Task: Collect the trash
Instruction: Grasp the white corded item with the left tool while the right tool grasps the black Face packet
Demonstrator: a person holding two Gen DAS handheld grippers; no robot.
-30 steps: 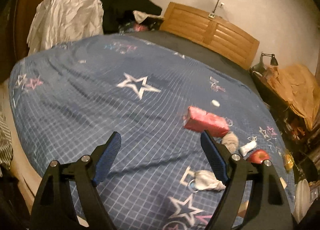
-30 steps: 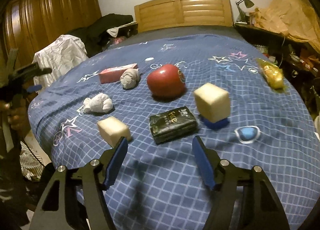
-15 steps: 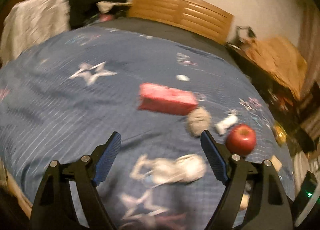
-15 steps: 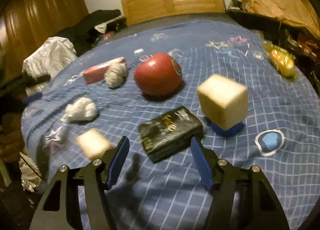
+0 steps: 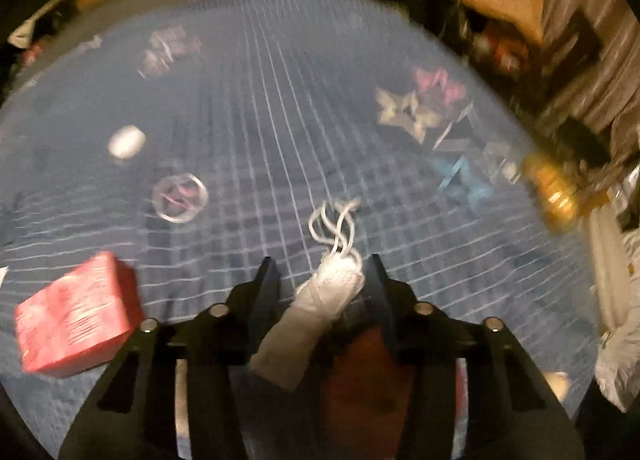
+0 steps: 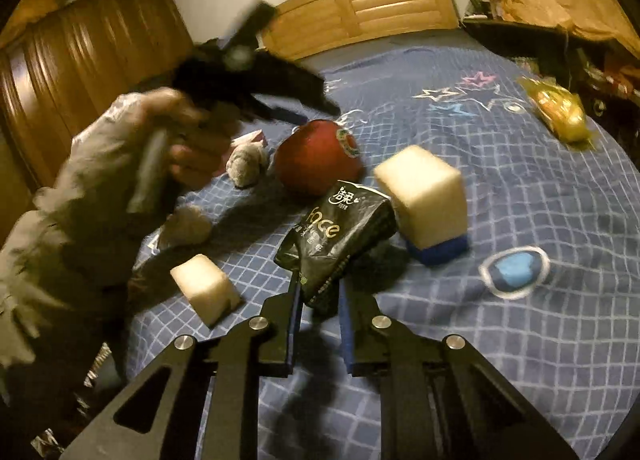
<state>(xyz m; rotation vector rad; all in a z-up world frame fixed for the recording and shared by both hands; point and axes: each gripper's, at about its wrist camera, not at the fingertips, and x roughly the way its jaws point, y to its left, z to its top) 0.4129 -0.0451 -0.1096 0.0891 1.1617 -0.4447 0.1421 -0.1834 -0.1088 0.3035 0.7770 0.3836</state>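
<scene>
**Soft scraps pinched, both tongs loaded**

While lifted just over the bed (image 6: 540,300): right tongs (image 6: 318,314) clamped on black wrapper (image 6: 336,244), crinkly, light, gripped by its corner; left tongs (image 5: 320,284) narrowed around white wad (image 5: 316,312), seemingly soft cloth, blurred.

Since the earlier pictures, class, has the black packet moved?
Yes. The black packet lay flat beside the cube; now the right gripper pinches its near end and it tilts up against that cube.
</scene>
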